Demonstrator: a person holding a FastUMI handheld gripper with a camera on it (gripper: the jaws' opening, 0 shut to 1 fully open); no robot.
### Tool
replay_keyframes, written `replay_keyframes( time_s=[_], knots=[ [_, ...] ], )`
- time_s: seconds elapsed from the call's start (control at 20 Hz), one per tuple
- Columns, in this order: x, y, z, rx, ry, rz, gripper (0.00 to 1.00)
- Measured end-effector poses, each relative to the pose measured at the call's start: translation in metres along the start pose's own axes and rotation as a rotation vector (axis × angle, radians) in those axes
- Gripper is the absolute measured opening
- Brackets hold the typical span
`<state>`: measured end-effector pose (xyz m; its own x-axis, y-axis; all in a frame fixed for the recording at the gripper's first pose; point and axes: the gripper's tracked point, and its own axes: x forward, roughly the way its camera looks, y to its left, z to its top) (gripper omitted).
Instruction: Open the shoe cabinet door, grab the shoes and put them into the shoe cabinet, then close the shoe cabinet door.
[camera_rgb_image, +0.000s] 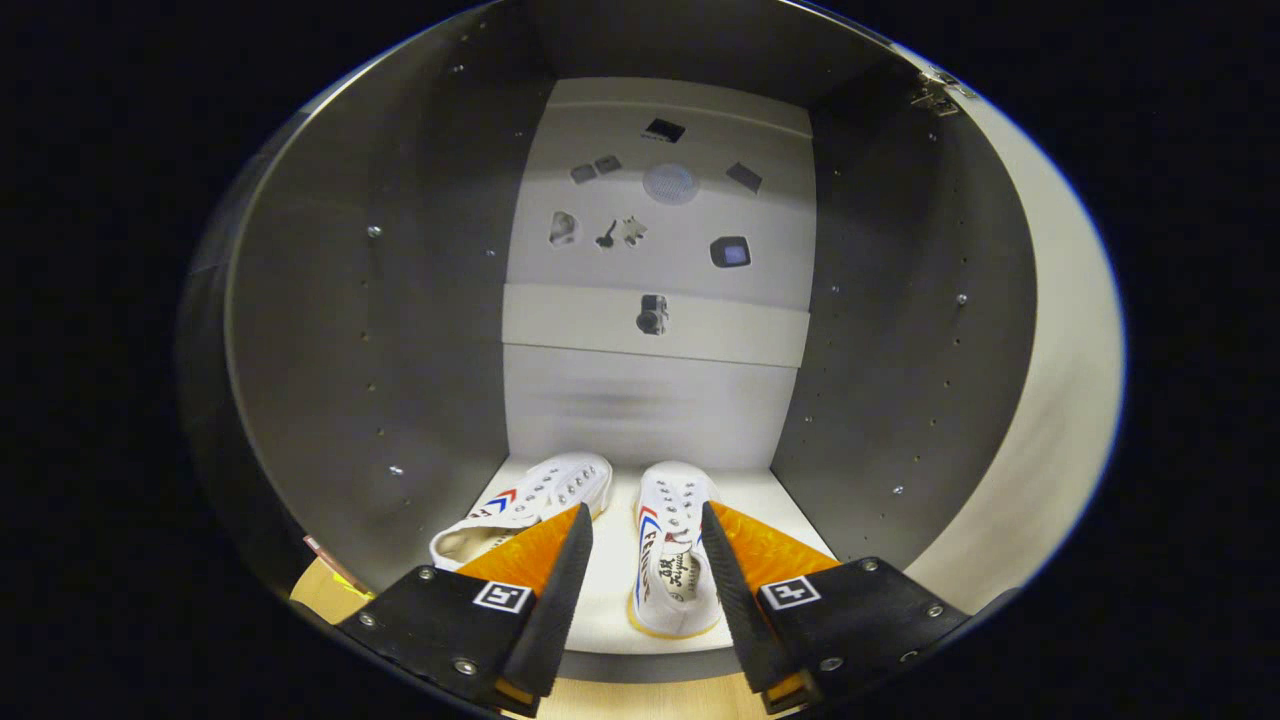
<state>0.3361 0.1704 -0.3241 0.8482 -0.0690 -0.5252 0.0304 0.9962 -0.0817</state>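
The jaws of the gripper (646, 525) stand spread, pinching nothing, at the mouth of the open grey shoe cabinet (330, 330). Its pale door (1060, 400) is swung wide on the right, with a metal hinge (935, 95) near the top. On the cabinet's white bottom shelf (610, 600) sit two white canvas shoes with red and blue stripes. The left shoe (530, 505) lies partly behind the left finger, toe towards the shelf's back edge. The right shoe (675, 550) lies between the fingers, heel at the shelf's front edge.
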Motion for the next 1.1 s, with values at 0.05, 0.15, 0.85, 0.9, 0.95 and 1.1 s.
replay_keyframes(
  time_s=[0.05, 0.15, 0.85, 0.9, 0.95, 1.1],
  knots=[
    [-0.012, 0.001, 0.006, -0.003, -0.025, 0.01, 0.72],
    [-0.039, -0.003, 0.014, -0.029, -0.072, 0.007, 0.79],
    [-0.236, -0.059, 0.033, -0.04, -0.275, 0.047, 0.95],
    [-0.249, -0.065, 0.033, -0.04, -0.274, 0.053, 0.95],
    [-0.263, -0.07, 0.033, -0.041, -0.278, 0.061, 0.95],
    [-0.3, -0.089, 0.037, -0.061, -0.325, 0.063, 0.95]
  ],
)
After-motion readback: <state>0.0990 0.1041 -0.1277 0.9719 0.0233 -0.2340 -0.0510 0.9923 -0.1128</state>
